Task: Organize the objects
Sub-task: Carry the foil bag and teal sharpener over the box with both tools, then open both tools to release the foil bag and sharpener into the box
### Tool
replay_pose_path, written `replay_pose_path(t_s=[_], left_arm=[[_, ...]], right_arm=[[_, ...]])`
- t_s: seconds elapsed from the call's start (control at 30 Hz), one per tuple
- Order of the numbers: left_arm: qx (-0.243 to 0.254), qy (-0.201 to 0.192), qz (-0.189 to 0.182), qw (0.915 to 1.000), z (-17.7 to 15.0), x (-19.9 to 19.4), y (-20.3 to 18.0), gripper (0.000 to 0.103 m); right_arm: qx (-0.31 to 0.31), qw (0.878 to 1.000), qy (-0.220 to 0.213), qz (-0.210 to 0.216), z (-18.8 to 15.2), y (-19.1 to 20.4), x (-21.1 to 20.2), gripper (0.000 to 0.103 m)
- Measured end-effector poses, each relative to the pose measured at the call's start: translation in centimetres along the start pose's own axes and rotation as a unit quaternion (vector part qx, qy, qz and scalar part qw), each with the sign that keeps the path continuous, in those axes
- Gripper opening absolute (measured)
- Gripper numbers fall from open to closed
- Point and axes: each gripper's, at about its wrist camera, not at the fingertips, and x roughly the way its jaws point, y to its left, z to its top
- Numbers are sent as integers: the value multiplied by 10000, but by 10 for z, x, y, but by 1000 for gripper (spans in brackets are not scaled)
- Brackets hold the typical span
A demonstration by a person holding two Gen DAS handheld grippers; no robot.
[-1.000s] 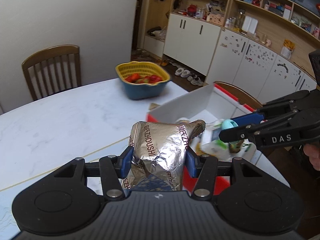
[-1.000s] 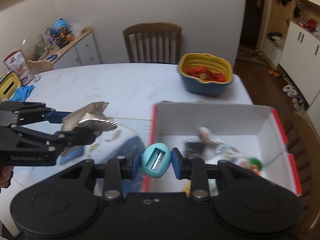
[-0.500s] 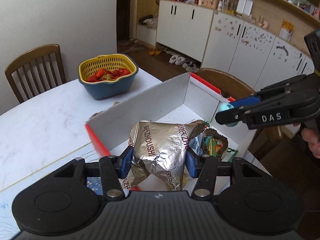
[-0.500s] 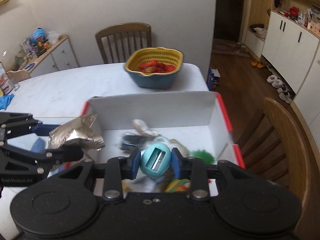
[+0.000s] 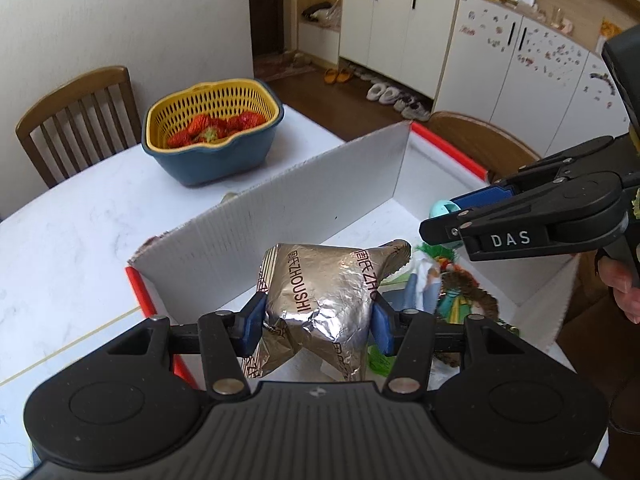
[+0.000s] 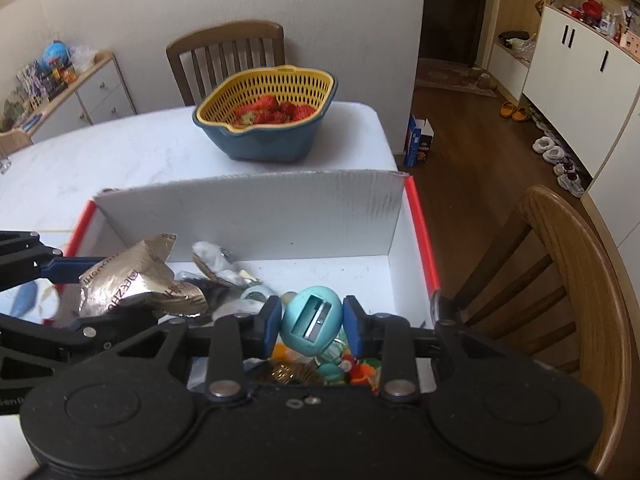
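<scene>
Box edges: the cardboard box (image 6: 248, 216) has a tall white back wall across mid-frame in the right wrist view, with red rims down its left and right sides.
Open room: bare white floor lies in the box's right half, just below the back wall; its left and lower parts are crowded with small items.
Left gripper (image 5: 318, 316): fingers narrowed onto the foil snack bag (image 5: 324, 292), pinching it at both sides, low centre of the left wrist view, above the box's near-left part.
Right gripper (image 6: 312, 322): fingers clamped on the teal pencil sharpener (image 6: 311, 320), low centre of its own view, above the box clutter.
Obstacles: in the left wrist view the right gripper reaches in from the right edge, just right of the bag's top corner; colourful toys and wrappers (image 5: 452, 292) lie under both tools.
Surroundings: a yellow strainer of strawberries in a blue bowl (image 6: 266, 116) stands on the white table (image 6: 80, 164) beyond the back wall; wooden chairs at upper centre and right edge.
Bag axis: long axis runs away from the camera, printed lettering sideways.
Sharpener: blade slot faces the camera, tilted.
</scene>
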Motion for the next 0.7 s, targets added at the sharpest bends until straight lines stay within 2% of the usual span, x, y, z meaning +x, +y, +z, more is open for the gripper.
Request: replay_pose_path(t_s=[0.43,0.7], left_arm=[[-163,582,-111,9981,7,34,-3,51],[-232,715,-84,9971,6,42,-2,51]], right_arm=[[-280,9984,486,108,2,-7,37,31],[-412,9970,627,177,1,-8,46,32]])
